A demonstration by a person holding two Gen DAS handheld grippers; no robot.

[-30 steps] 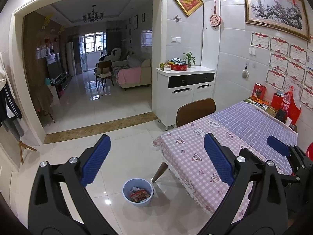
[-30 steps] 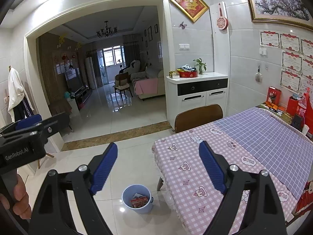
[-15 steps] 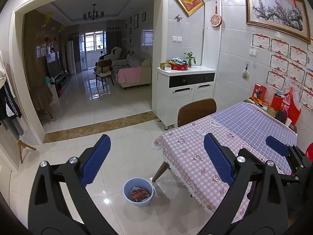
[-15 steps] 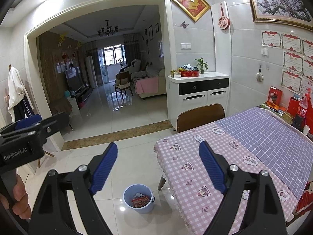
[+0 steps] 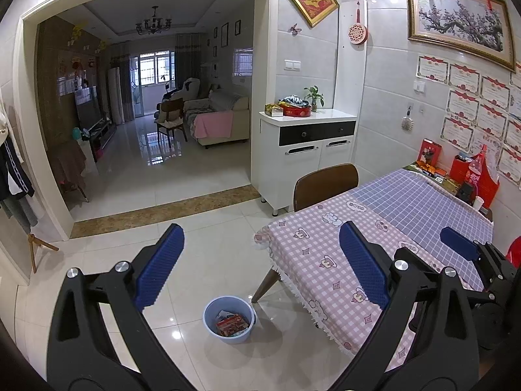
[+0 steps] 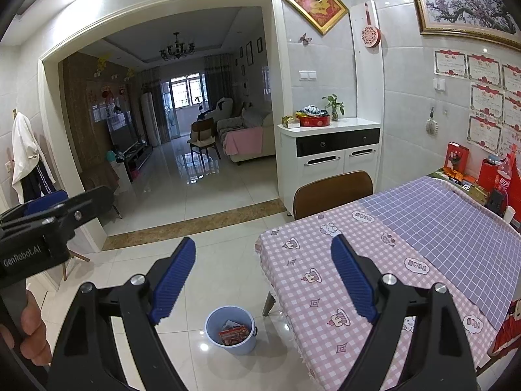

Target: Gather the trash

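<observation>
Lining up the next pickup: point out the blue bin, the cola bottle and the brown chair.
blue bin (image 5: 208,321): left wrist view, on its left outer wall.
cola bottle (image 6: 504,176): right wrist view, on its red label.
brown chair (image 6: 332,194): right wrist view, on its backrest.

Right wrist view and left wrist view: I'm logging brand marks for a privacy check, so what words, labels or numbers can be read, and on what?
"GenRobot.AI": on the black body of the left gripper, at the left edge of the right wrist view.
Red label on the cola bottle: white script, too small to read.
Certificates on the wall: print too blurred.
Clouds on the pink tablecloth: characters unreadable.
Red packet in the blue bin: unreadable.
</observation>
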